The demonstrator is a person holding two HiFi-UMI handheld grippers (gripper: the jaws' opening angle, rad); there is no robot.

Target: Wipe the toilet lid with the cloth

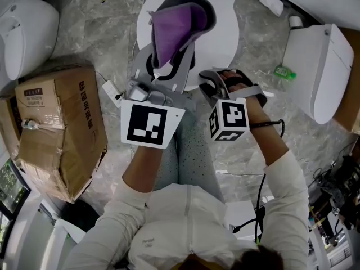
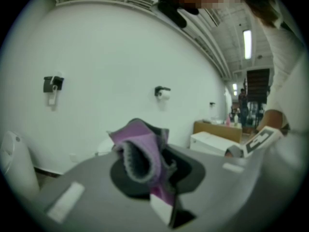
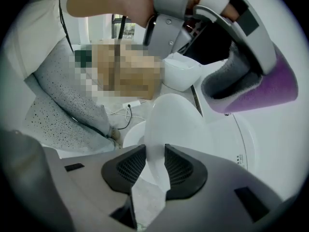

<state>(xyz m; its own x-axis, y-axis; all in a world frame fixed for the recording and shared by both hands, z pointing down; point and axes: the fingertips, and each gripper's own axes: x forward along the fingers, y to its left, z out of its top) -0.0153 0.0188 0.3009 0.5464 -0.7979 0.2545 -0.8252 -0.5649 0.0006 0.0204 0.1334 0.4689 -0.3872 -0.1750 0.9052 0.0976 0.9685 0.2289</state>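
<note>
Marker cubes on both tools sit nearest my head camera, on the near side of the toilet lid (image 1: 225, 32). I have the right tool (image 1: 216, 82) at the lid's near rim. Its own camera shows the lid's white edge (image 3: 171, 124) standing between the two dark pads, and the tool (image 3: 155, 166) is clenched on that edge from both sides.

Just left of it, the left tool (image 1: 177, 32) reaches out over the middle of the lid. It grasps the purple cloth (image 1: 169, 30), which is bunched up and sticks out past the pads (image 2: 140, 149). From the right tool's camera the cloth (image 3: 270, 91) hangs above the lid, and I cannot tell whether it touches the white surface.

Further out, on the marble floor left of the lid, lies a dented cardboard box (image 1: 62, 128). Right of the lid a small green bottle (image 1: 286, 72) rests on the floor, and beyond the bottle is another white toilet (image 1: 318, 66).
</note>
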